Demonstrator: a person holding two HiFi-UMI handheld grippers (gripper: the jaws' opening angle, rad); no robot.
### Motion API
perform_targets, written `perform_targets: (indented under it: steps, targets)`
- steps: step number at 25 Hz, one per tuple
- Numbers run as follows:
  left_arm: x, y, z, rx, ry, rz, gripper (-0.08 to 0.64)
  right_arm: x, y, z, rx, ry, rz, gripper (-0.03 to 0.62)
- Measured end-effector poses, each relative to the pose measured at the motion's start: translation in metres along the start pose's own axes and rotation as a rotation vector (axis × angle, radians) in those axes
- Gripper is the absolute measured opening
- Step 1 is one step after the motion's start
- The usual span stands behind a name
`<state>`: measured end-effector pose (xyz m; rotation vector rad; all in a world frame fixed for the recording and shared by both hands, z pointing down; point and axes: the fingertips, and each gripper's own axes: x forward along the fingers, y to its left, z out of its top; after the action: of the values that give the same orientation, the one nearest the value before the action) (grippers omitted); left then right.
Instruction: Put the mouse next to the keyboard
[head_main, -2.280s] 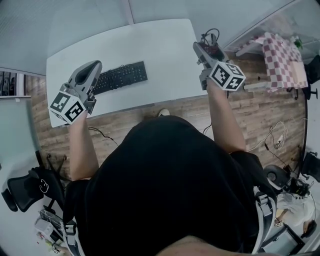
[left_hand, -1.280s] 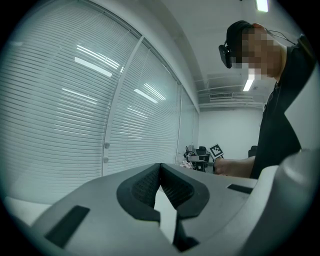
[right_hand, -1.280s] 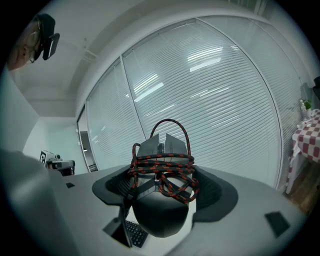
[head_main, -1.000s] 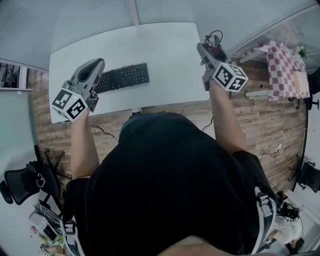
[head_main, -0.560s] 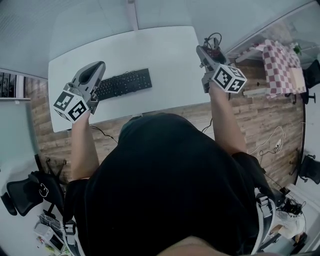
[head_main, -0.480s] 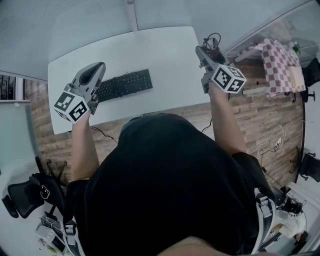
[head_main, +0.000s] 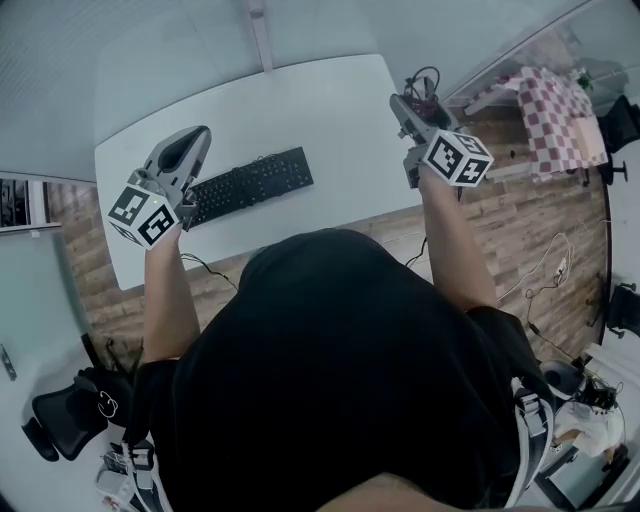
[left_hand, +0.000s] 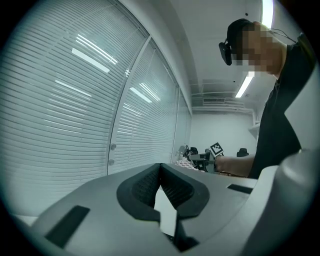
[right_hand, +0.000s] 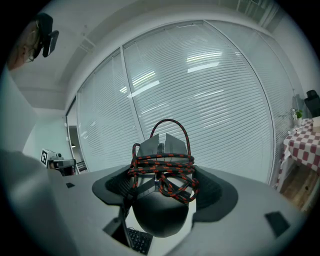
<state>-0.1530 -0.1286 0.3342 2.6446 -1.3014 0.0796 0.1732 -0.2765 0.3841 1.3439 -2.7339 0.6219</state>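
Note:
A black keyboard (head_main: 250, 180) lies on the white table (head_main: 300, 100), left of middle; a corner of the keyboard (right_hand: 136, 241) also shows below the jaws in the right gripper view. My right gripper (head_main: 408, 103) hangs above the table's right edge, shut on a dark mouse (right_hand: 160, 212). The mouse's red-and-black cable (right_hand: 164, 172) is wound around its body, and the mouse (head_main: 424, 100) shows in the head view with a cable loop sticking up. My left gripper (head_main: 192, 138) hovers just left of the keyboard. In its own view the left gripper (left_hand: 161, 172) is shut with nothing between the jaws.
A small table with a red-checked cloth (head_main: 558, 110) stands to the right on the wooden floor (head_main: 520, 230). Loose cables (head_main: 548, 275) lie on that floor. A black office chair (head_main: 65, 420) is at the lower left. Window blinds (right_hand: 215, 110) run behind the white table.
The head view has drifted, so the table and keyboard sit slightly lower and more to the right in the picture. Both grippers keep their poses; the mouse stays held.

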Motion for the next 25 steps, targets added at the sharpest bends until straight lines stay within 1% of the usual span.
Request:
perform_targets:
  steps: [4,10,16,25]
  targets:
    - [0.003,0.015,-0.002,-0.008,-0.001,-0.025,0.023,0.008,0.002,-0.003,0.009,0.003,-0.022,0.400]
    - [0.004,0.036,-0.014,-0.031,0.026,-0.041,0.023,0.020,0.003,-0.012,0.015,0.021,-0.047,0.400]
    - [0.009,0.049,-0.018,-0.042,0.031,-0.067,0.023,0.031,0.000,-0.027,0.032,0.044,-0.078,0.400]
    - [0.011,0.071,-0.027,-0.057,0.051,-0.083,0.023,0.051,-0.001,-0.053,0.039,0.091,-0.105,0.400]
